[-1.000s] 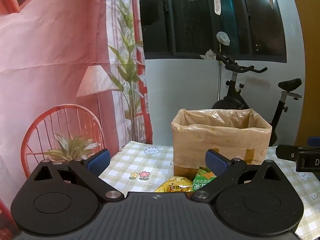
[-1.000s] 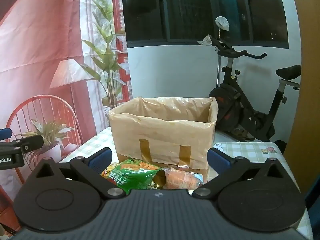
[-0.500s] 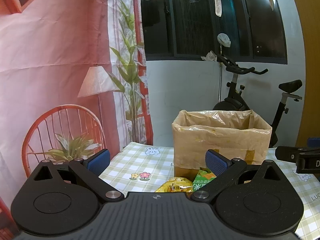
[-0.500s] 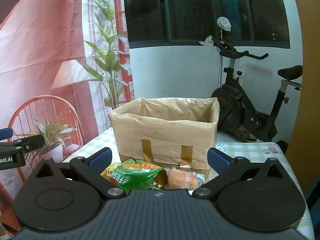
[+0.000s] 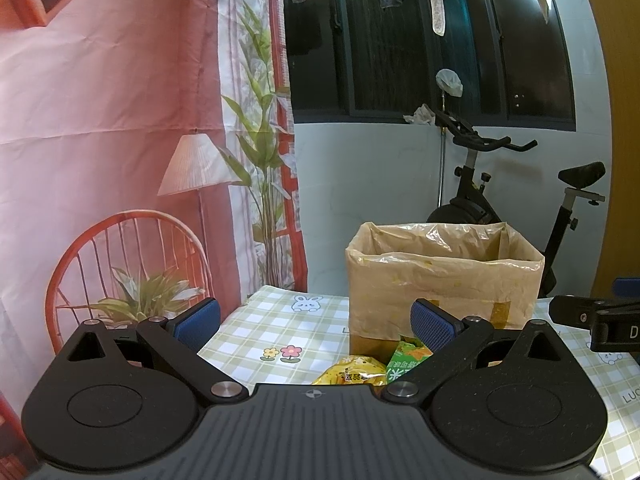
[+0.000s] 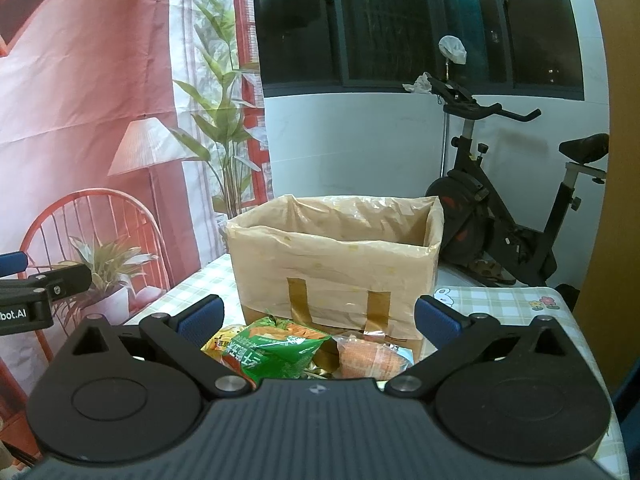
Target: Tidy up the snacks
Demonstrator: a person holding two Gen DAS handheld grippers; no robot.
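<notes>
— While I look along the left gripper (image 5: pixel 314 318), its jaws spread wide and gripping nothing, where are the snacks?
— Low between my fingers: a yellow packet (image 5: pixel 352 372) touching a green packet (image 5: pixel 406 360), just before the lined cardboard box (image 5: pixel 442 280) on the checked tablecloth (image 5: pixel 276 332).
— And the right view?
— My right gripper (image 6: pixel 318 316) is equally wide and bare. The green packet (image 6: pixel 280 350) lies between its fingers, and here I also see an orange packet (image 6: pixel 370 356). An exercise bike (image 6: pixel 500 216) stands behind.
</notes>
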